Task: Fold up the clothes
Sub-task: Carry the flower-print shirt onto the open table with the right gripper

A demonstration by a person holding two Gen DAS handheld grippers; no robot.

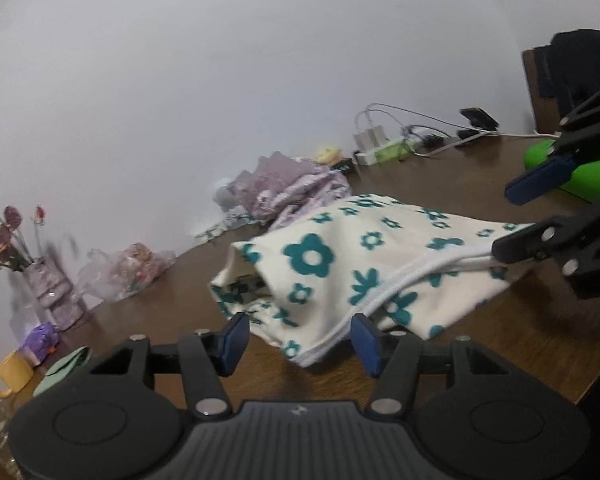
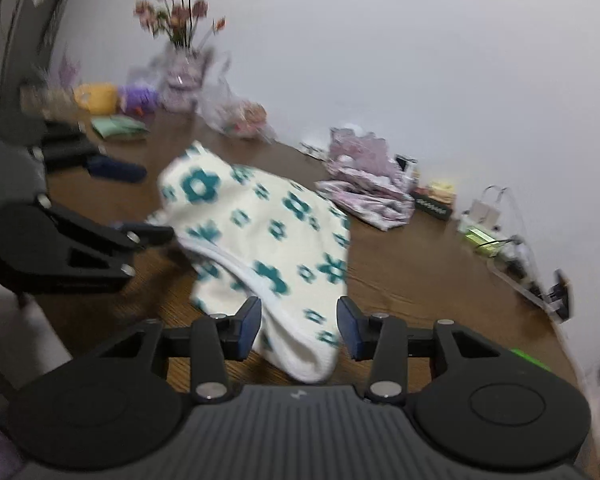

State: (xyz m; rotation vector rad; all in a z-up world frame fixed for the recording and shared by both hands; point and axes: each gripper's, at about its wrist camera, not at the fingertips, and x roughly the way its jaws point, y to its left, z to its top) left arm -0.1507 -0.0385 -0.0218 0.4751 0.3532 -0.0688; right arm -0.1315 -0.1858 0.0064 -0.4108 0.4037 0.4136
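Note:
A cream garment with teal flowers [image 1: 352, 268] lies partly folded on the brown table [image 1: 480, 184]. My left gripper [image 1: 300, 340] is open, its blue pads on either side of the garment's near white-trimmed edge. My right gripper [image 2: 299, 326] is open too, with the garment's [image 2: 268, 232] folded end between its pads. The right gripper also shows in the left wrist view [image 1: 512, 220] at the garment's far right edge, jaws apart. The left gripper shows in the right wrist view [image 2: 152, 232] at the garment's left edge.
A crumpled lilac patterned cloth [image 1: 288, 192] lies at the back by the wall. A power strip with chargers and cables [image 1: 384, 140], a green object [image 1: 572, 176], a vase of flowers [image 1: 48, 288], a plastic bag [image 1: 128, 268] and a yellow mug [image 1: 12, 372] stand around the table's edges.

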